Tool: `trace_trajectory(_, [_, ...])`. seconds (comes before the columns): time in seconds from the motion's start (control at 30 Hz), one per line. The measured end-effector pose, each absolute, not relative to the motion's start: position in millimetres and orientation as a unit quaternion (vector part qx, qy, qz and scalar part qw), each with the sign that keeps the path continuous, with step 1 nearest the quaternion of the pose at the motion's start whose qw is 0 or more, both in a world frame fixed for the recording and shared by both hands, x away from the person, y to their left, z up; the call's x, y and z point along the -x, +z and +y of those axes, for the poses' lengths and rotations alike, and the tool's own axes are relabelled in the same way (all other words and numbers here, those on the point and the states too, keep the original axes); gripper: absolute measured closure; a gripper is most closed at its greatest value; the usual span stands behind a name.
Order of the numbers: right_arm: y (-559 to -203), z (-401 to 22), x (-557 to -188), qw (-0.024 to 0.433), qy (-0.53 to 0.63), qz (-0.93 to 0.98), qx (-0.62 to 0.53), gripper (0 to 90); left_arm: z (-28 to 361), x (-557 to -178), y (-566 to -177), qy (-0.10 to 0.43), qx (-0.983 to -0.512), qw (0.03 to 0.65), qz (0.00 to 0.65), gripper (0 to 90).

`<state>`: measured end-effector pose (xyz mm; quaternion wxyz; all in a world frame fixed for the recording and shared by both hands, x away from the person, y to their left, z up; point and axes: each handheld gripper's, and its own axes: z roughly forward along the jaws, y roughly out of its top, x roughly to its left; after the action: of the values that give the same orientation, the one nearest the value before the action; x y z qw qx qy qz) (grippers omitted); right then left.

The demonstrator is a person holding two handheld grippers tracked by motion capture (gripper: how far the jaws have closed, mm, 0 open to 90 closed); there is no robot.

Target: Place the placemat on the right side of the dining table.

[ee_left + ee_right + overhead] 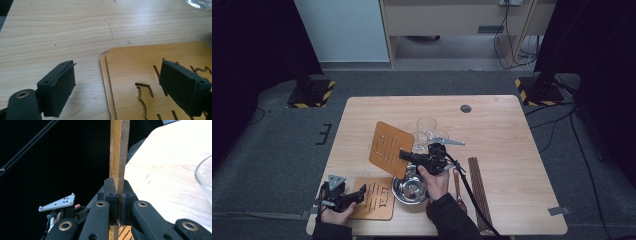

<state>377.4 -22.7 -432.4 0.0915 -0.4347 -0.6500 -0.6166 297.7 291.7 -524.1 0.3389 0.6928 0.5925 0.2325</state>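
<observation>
Steel bowl (409,191) holding a utensil, glass cups (427,129) beside lifted board (391,148)

Light: table (502,130) evenly lit; surroundings dark.
Glare: tabletop washed out at 2 o'clock, right gripper view.
Focus: near jaws slightly soft.

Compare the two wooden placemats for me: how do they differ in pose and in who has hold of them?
The lifted placemat is tilted up off the table, while the flat placemat lies on the table near the front edge. The right gripper is shut on the lifted placemat's edge; the left gripper stands open over the flat placemat, its fingers not pressing it. Both are brown boards with rounded corners and cut-out patterns.
</observation>
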Motion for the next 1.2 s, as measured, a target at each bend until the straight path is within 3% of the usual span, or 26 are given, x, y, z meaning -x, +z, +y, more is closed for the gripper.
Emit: trace_trajectory(1.2, [-413,-56,-382,0.054,-0.643,-0.621,0.445,87.0,288,-303,-531,0.212,-0.703,0.330,0.593,10.1])
